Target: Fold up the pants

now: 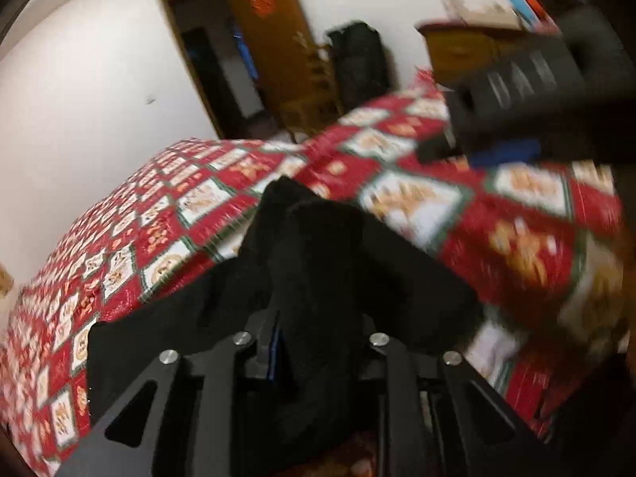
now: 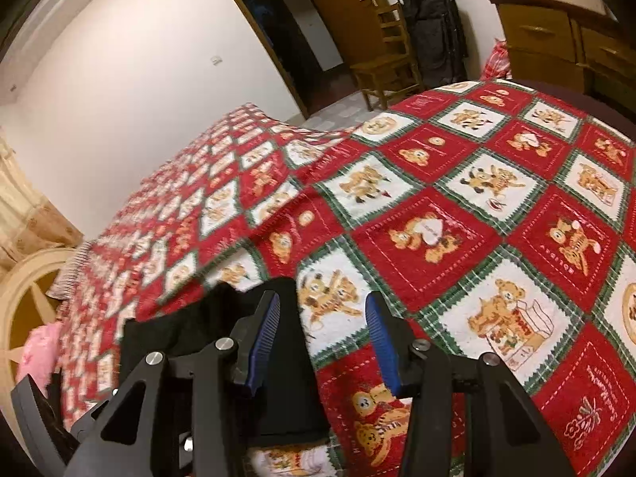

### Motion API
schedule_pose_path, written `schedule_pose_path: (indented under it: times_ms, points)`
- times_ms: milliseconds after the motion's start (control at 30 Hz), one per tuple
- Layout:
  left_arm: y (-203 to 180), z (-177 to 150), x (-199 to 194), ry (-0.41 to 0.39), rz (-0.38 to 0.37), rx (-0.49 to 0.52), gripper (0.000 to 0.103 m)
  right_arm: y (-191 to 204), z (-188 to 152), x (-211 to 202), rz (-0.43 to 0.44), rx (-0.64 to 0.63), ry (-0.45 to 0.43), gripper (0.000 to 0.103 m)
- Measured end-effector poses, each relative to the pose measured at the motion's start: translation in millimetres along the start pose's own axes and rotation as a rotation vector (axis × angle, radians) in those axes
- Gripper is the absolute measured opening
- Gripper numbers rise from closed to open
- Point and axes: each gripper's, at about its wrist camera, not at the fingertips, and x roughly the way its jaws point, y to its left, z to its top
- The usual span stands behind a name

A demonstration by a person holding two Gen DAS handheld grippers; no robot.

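Observation:
The black pants [image 1: 318,262] lie bunched on the red, white and green bear-patterned bedspread [image 1: 159,214]. My left gripper [image 1: 314,330] is shut on a thick fold of the pants, and the cloth hides its fingertips. The other gripper passes blurred at the upper right of the left wrist view [image 1: 516,91]. In the right wrist view my right gripper [image 2: 322,318] is open and empty, its blue pads [image 2: 266,330] spread above the edge of the pants [image 2: 286,357] and the bedspread [image 2: 457,206].
A wooden chair [image 2: 385,59] and a black bag [image 2: 433,28] stand by the open wooden door [image 2: 330,12]. A wooden dresser [image 2: 556,35] is at the far right. A pink item [image 2: 37,349] and a cream headboard [image 2: 24,290] are at the left.

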Motion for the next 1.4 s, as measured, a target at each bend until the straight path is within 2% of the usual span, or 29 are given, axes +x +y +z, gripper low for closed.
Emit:
schedule_pose_path:
  times_ms: [67, 100, 133, 200, 267, 300, 367, 433, 467, 500, 567, 633, 733, 833, 933, 1000, 1067, 1167, 1233, 1267, 1333, 1400]
  points:
    - [8.2, -3.2, -11.8, 0.004, -0.061, 0.017, 0.037, 0.7, 5.3, -8.0, 0.065, 0.006, -0.013, 0.050]
    - [18.2, -3.8, -22.0, 0.002, -0.105, 0.006, 0.052, 2.5, 6.5, -11.1, 0.098, 0.009, -0.013, 0.063]
    - [32.0, -4.1, -34.8, -0.005, -0.137, -0.017, 0.074, 5.5, 6.6, -13.4, 0.142, 0.013, -0.009, 0.075]
    - [58.3, -6.3, -57.2, -0.044, -0.146, -0.066, 0.094, 14.1, 0.8, -9.9, 0.209, 0.007, 0.027, 0.076]
    - [90.9, -9.1, -76.6, -0.097, -0.147, -0.147, 0.098, 28.0, -9.0, 0.9, 0.227, -0.037, 0.095, 0.076]
    - [104.6, -10.4, -80.5, -0.105, -0.128, -0.191, 0.100, 34.5, -15.4, 5.4, 0.221, -0.060, 0.119, 0.076]
    - [135.1, -16.1, -79.0, -0.093, -0.015, -0.291, 0.101, 47.7, -30.6, 16.5, 0.201, -0.124, 0.169, 0.076]
    - [158.5, -24.2, -65.7, -0.027, 0.106, -0.361, 0.101, 58.7, -43.0, 28.2, 0.170, -0.187, 0.208, 0.076]
    - [173.0, -31.5, -55.9, 0.041, 0.169, -0.412, 0.101, 62.4, -48.0, 32.5, 0.154, -0.209, 0.221, 0.076]
    - [182.5, -37.2, -49.1, 0.084, 0.195, -0.448, 0.100, 67.2, -54.6, 38.0, 0.143, -0.240, 0.236, 0.076]
    - [199.3, -49.2, -39.6, 0.139, 0.221, -0.523, 0.100, 73.3, -65.6, 47.8, 0.092, -0.305, 0.259, 0.067]
    - [210.4, -58.0, -38.7, 0.149, 0.241, -0.576, 0.100, 82.2, -73.9, 53.5, 0.048, -0.387, 0.257, 0.050]
    - [220.6, -70.1, -37.0, 0.168, 0.265, -0.639, 0.100, 94.2, -76.8, 52.3, 0.050, -0.479, 0.249, 0.032]
    - [227.6, -76.2, -29.0, 0.193, 0.269, -0.672, 0.100, 96.1, -66.9, 42.8, 0.065, -0.511, 0.210, 0.021]
    - [234.4, -77.1, -21.1, 0.209, 0.256, -0.693, 0.100, 98.6, -58.5, 24.6, 0.062, -0.557, 0.161, 0.021]
    - [233.5, -74.1, -17.7, 0.212, 0.242, -0.698, 0.100, 95.0, -59.8, 21.6, 0.026, -0.587, 0.150, 0.021]
    - [231.9, -70.8, -15.1, 0.209, 0.235, -0.696, 0.100, 85.4, -62.3, 31.4, -0.001, -0.586, 0.174, 0.021]
    - [222.8, -64.8, -7.7, 0.214, 0.236, -0.680, 0.100, 64.2, -67.6, 42.1, 0.017, -0.508, 0.218, 0.022]
    - [214.6, -63.1, 1.5, 0.221, 0.257, -0.659, 0.100, 57.9, -66.4, 38.5, 0.021, -0.499, 0.201, 0.036]
    - [211.4, -63.5, 6.3, 0.231, 0.267, -0.650, 0.100, 54.9, -63.9, 37.1, 0.028, -0.485, 0.209, 0.040]
    - [202.7, -66.7, 23.1, 0.283, 0.294, -0.611, 0.100, 46.8, -54.4, 29.8, 0.045, -0.420, 0.224, 0.043]
    - [196.3, -72.2, 35.7, 0.329, 0.304, -0.572, 0.101, 44.0, -41.4, 15.6, 0.033, -0.385, 0.163, 0.043]
